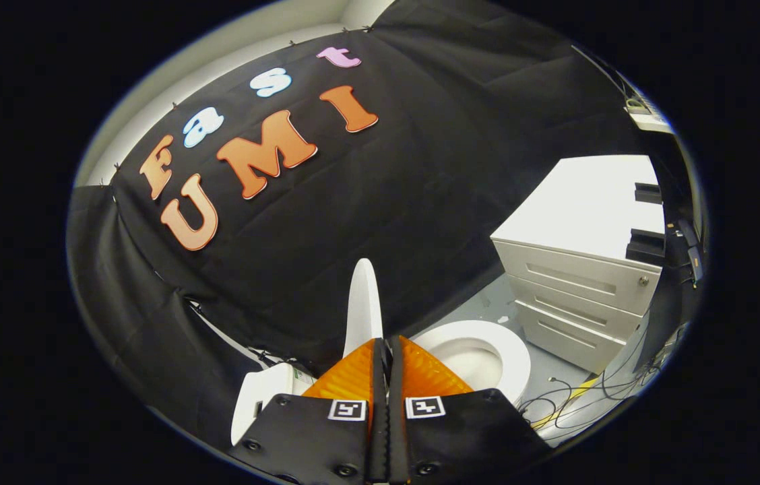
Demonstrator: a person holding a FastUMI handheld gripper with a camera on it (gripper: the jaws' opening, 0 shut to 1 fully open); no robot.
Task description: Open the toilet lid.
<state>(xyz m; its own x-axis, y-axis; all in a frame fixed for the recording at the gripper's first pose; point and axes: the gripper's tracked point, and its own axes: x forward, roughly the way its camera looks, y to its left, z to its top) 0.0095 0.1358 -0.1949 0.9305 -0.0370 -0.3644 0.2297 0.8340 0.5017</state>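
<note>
Our gripper has its fingers pressed together on nothing. The lid stands upright just beyond them, edge-on, with the seat and bowl open beside it. We judge the lid could drop back if nudged forward; the cables on the floor might snag us.

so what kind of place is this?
Likely a mock bathroom in a recording booth: toilet with its lid raised, a drawer cabinet beside it, loose cables on the floor.
</note>
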